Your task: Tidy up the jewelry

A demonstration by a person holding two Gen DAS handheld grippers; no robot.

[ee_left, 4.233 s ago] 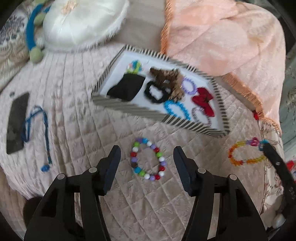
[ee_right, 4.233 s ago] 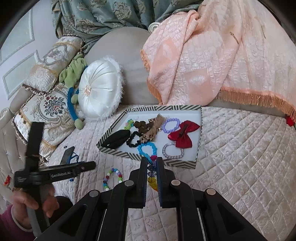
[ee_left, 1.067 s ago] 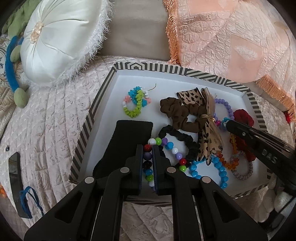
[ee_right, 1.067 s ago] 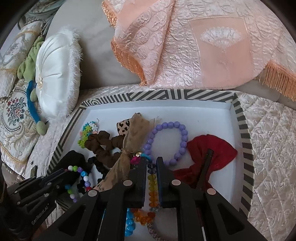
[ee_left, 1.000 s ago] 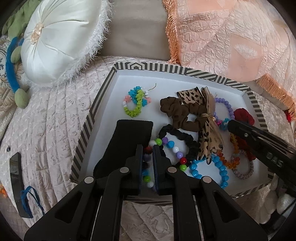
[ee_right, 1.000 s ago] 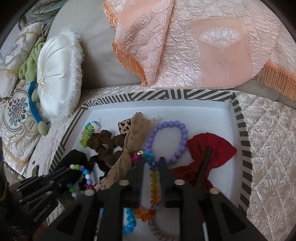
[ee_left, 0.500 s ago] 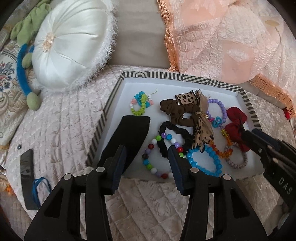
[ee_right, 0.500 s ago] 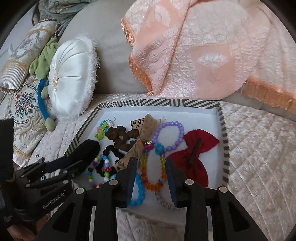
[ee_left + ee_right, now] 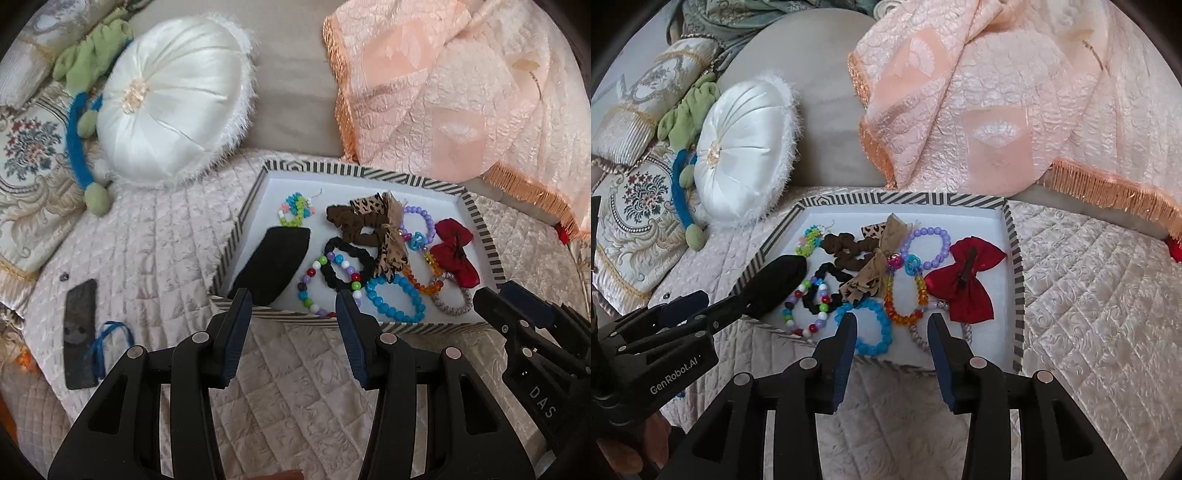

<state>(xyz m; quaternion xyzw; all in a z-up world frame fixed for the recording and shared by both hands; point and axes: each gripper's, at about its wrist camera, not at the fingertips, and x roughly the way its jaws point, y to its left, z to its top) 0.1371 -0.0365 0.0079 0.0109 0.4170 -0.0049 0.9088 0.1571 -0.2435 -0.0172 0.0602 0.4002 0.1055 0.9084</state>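
A: The fingers, low in frame?
B: Left gripper [image 9: 293, 304] and right gripper [image 9: 892, 330] both spread wide, holding nothing.
A: Beyond them?
B: Multicoloured bead bracelet [image 9: 325, 286] and orange bracelet [image 9: 905, 299] lie mid-frame inside the striped tray [image 9: 236, 236].

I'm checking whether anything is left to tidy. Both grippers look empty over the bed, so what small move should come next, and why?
Probably swing the left gripper left toward the blue cord lying by the dark flat thing on the quilt. Both grippers, the right gripper too, are open and hold nothing, the bracelets lie in the striped tray, and that cord is the only loose piece in view.
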